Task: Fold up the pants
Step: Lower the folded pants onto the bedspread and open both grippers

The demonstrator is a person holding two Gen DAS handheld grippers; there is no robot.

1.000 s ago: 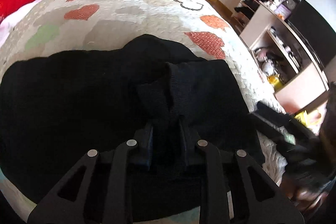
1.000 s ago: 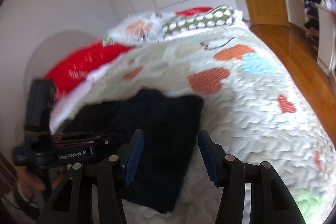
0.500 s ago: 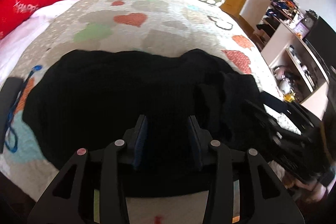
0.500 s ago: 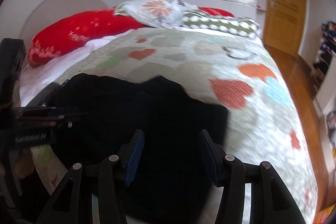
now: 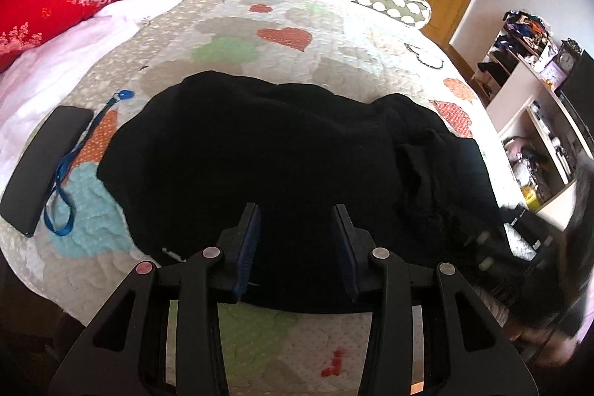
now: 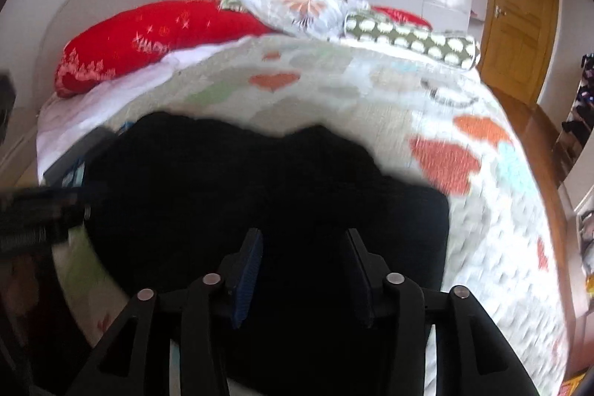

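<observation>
- Left gripper (image 5: 297,229): jaws wide apart, holding nothing, hovering over near edge of black pants (image 5: 282,158).
- Right gripper (image 6: 302,258): also wide apart, nothing held, above pants' right part; view blurred.
- Pants lie spread across heart-print quilt (image 5: 260,54), right end bunched in a lump.
- Phone (image 5: 44,162) w/ blue lanyard (image 5: 70,166) just beside pants' left end.
- Risk, as I judge: pinching one layer only leaves fold crooked; dragging fabric left could snag lanyard.

Black angular left gripper (image 5: 297,232) and right gripper (image 6: 302,258), silver pivot screws, blue-padded fingers (image 5: 248,244).
</observation>
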